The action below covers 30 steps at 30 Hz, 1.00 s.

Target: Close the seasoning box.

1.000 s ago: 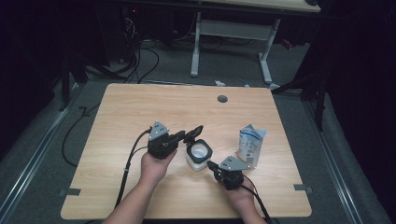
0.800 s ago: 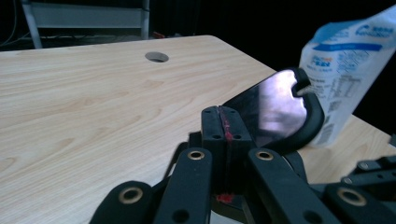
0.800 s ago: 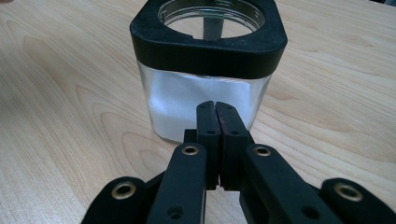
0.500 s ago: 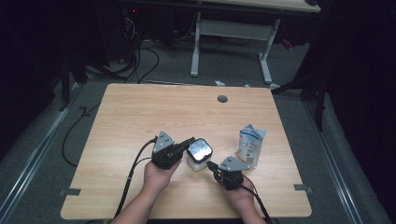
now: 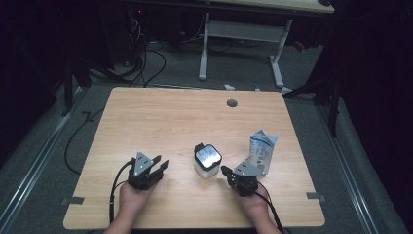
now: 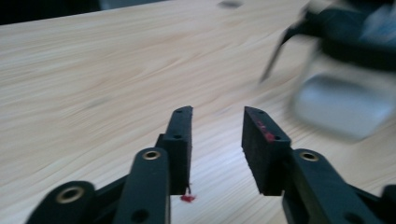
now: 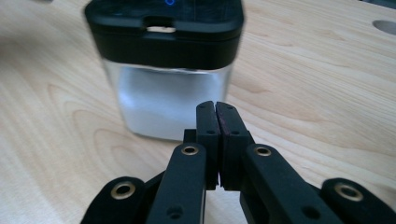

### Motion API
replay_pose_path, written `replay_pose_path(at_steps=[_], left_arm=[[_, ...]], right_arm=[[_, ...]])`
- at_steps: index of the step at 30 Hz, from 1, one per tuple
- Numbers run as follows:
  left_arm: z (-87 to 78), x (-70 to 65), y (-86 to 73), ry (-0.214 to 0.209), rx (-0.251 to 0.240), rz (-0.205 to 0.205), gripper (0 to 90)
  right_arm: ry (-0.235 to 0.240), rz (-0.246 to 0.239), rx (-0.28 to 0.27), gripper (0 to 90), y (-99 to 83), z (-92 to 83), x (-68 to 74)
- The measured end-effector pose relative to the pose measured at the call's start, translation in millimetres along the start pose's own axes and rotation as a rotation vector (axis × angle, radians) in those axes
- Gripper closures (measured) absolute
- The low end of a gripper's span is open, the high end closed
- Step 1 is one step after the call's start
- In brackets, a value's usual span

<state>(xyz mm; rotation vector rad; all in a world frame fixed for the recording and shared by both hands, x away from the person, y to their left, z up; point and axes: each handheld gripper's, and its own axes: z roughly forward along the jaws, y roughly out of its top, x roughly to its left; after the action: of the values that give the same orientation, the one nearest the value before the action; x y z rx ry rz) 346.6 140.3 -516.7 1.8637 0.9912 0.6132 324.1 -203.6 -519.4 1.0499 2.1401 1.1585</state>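
A clear square container (image 5: 207,161) with a black lid stands at the middle front of the wooden table (image 5: 170,117). My left gripper (image 5: 161,162) rests low to its left, apart from it. Its jaws have just been opening and stand open (image 6: 217,114) with nothing between them; the container (image 6: 345,98) is blurred at the right of the left gripper view. My right gripper (image 5: 225,169) sits just right of the container, shut (image 7: 215,106) on nothing, its tips close to the container's clear wall (image 7: 163,102).
A white and blue pouch (image 5: 261,151) stands upright to the right of the container, behind the right hand. A round cable hole (image 5: 232,103) is at the table's far edge. Tape marks (image 5: 72,200) sit near the front corners. Another desk's legs (image 5: 243,29) and floor cables lie beyond.
The container's lid, open a second ago, now sits closed. My left gripper has left the lid, moved left and down toward the table's front, and its jaws have opened. The right gripper has kept still.
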Motion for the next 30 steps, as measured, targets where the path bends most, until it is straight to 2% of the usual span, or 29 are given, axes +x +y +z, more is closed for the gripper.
replay_pose_path(at_steps=[1,2,4,7,10,14,30], left_arm=[[-0.5,5.6,-2.0,0.024,0.023,-0.001,59.9],[-1.3,11.9,-1.9,0.028,0.036,-0.03,56.2],[-5.2,24.7,-2.1,0.021,0.009,-0.1,53.2],[-5.0,31.8,-3.7,0.009,0.002,-0.138,52.2],[-3.0,32.3,-5.4,0.001,0.014,-0.138,51.2],[-2.4,30.7,-5.6,-0.017,0.007,-0.147,50.6],[-1.6,30.3,-5.8,-0.025,0.009,-0.156,50.4]], right_arm=[[-0.007,0.003,0.002,88.9,-0.1,0.7,-1.7],[-0.014,0.003,0.004,89.0,0.0,1.3,-3.8],[-0.021,0.022,0.008,89.0,1.0,2.9,-7.9],[-0.031,0.023,0.015,89.0,5.5,7.1,-11.1],[-0.049,0.025,0.031,88.9,11.0,12.4,-13.7],[-0.05,0.027,0.033,88.9,16.0,18.0,-16.4],[-0.007,-0.016,0.022,89.0,14.8,12.0,0.8]])
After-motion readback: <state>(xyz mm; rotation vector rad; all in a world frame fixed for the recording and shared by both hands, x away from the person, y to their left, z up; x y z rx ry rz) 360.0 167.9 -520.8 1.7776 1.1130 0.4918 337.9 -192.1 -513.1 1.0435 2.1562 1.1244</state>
